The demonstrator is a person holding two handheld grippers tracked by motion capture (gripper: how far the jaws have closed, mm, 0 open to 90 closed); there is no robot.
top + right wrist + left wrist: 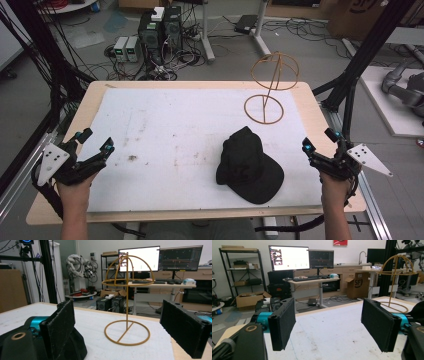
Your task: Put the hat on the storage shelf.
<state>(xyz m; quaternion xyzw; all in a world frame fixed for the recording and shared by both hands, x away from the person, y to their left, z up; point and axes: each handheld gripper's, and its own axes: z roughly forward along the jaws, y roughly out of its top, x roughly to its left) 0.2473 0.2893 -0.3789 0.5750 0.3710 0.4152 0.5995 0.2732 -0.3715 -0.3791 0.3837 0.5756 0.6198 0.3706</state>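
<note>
From the high view I see my left gripper (95, 144) at the lower left of the frame and my right gripper (320, 145) at the lower right, both resting near the table (60, 200) edge, jaws spread and holding nothing. The black cap (248, 166) lies flat on the white mat (165, 130), right of centre and low in the frame, nearer my right gripper but apart from it. The wire hat stand (270, 90) stands upright in the upper right, beyond the cap, its domed top free, which I judge is where the cap belongs.

In the left gripper view my jaws are wide apart with bare mat between them. The hat stand (395, 282) rises at the upper right, and a dark edge of the cap (418, 311) shows at the right border.

In the right gripper view the jaws are equally wide, framing the hat stand (127, 302) dead centre, so I seem lined up on it. The cap (77, 347) sits at the lower left, just behind the left jaw.
</note>
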